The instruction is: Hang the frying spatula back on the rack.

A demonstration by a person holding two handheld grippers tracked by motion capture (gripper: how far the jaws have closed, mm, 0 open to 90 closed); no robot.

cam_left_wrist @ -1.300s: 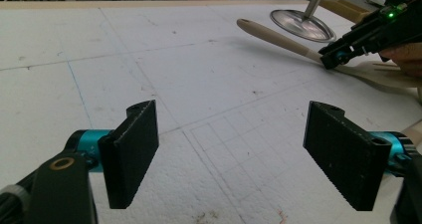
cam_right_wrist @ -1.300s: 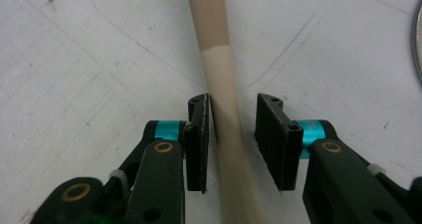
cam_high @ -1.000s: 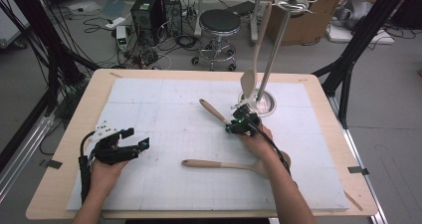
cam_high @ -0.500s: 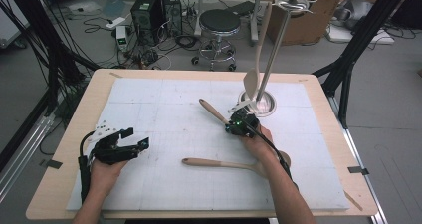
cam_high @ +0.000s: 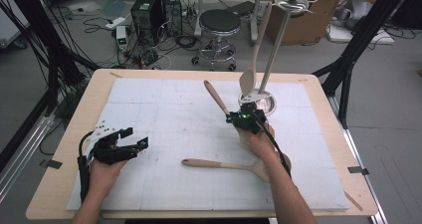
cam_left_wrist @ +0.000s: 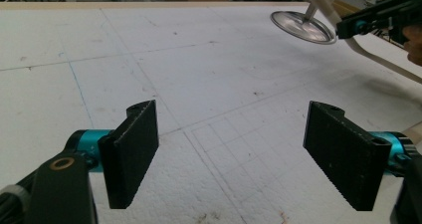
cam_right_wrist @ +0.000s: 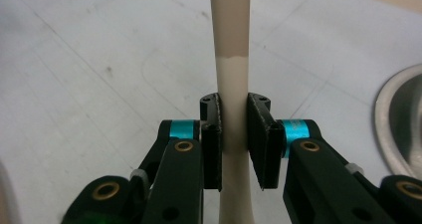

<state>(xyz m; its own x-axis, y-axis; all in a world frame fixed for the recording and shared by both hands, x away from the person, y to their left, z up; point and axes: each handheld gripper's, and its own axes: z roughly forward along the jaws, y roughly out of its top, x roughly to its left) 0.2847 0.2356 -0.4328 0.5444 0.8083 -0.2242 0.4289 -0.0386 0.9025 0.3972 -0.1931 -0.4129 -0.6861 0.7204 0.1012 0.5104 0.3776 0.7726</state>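
My right gripper (cam_high: pixel 243 117) is shut on the handle of a pale wooden utensil (cam_high: pixel 215 97), which slants up and to the left above the white mat. Its jaws have just been closing, and in the right gripper view the pads (cam_right_wrist: pixel 259 134) press both sides of the handle (cam_right_wrist: pixel 230 30). A second wooden spoon (cam_high: pixel 219 164) lies flat on the mat under the right forearm. My left gripper (cam_high: pixel 133 144) rests at the mat's left side, with its jaws wide open and bare mat between them (cam_left_wrist: pixel 234 129).
A metal utensil stand (cam_high: pixel 276 45) rises from a round base (cam_high: pixel 266 103) just behind the right gripper, and a wooden spoon (cam_high: pixel 253 59) hangs from its top. The base (cam_left_wrist: pixel 302 27) lies far ahead in the left gripper view. A stool and cables stand beyond the table.
The right gripper has closed on the utensil's handle and risen slightly, so the handle's far end now points higher. The left gripper has not moved.
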